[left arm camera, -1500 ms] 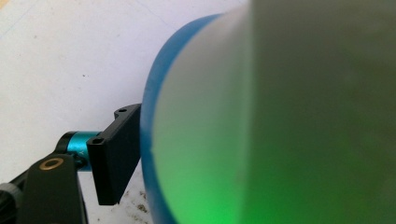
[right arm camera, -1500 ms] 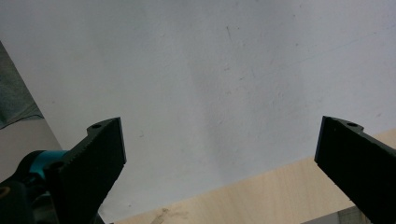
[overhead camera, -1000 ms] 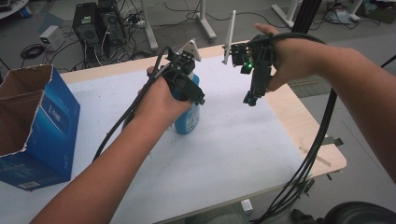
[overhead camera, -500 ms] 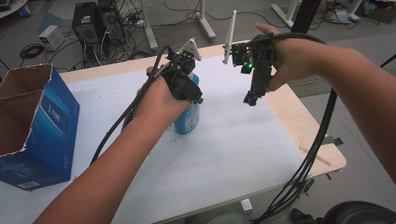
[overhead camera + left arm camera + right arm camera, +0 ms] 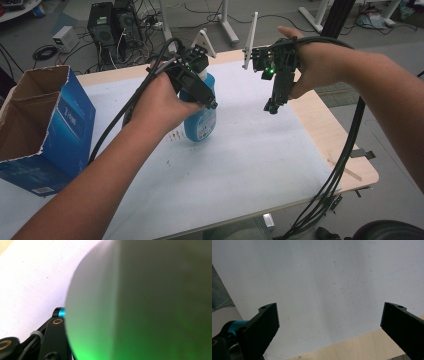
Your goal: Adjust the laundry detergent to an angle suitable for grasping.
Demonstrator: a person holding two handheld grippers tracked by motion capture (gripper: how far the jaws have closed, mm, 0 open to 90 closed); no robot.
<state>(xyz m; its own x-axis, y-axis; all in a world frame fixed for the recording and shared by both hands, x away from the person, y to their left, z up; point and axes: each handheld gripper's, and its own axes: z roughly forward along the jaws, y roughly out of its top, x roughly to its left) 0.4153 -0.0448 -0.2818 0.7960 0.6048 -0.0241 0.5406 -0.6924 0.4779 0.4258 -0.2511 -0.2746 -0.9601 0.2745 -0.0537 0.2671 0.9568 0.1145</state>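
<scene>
Black jaws of my right gripper (image 5: 329, 322) stand wide apart in the right gripper view, with nothing between them but the white table cover. In the high view I hold that gripper (image 5: 272, 105) above the table's far right part, its nose pointing down, a green light glowing on its body and cables trailing off the table edge.

My left gripper (image 5: 200, 92) sits against the top of a blue spray bottle (image 5: 201, 122); whether its jaws are clamped on the bottle I cannot tell, since my hand (image 5: 155, 102) covers them. In the left gripper view a large blurred pale surface (image 5: 140, 300) with a green tint sits right against the lens, and just a piece of one black jaw peeks out at the lower left.

The bottle stands upright near the middle of the table, slightly toward the far side. It is translucent blue with a label low on its front.

White sheeting covers the table (image 5: 240, 165), with bare light wood showing along the right edge. An open blue cardboard box (image 5: 45, 130) stands at the left end, well apart from the bottle. Beyond the far edge, a grey floor holds computer towers (image 5: 107, 25), loose cables and metal stand legs.
</scene>
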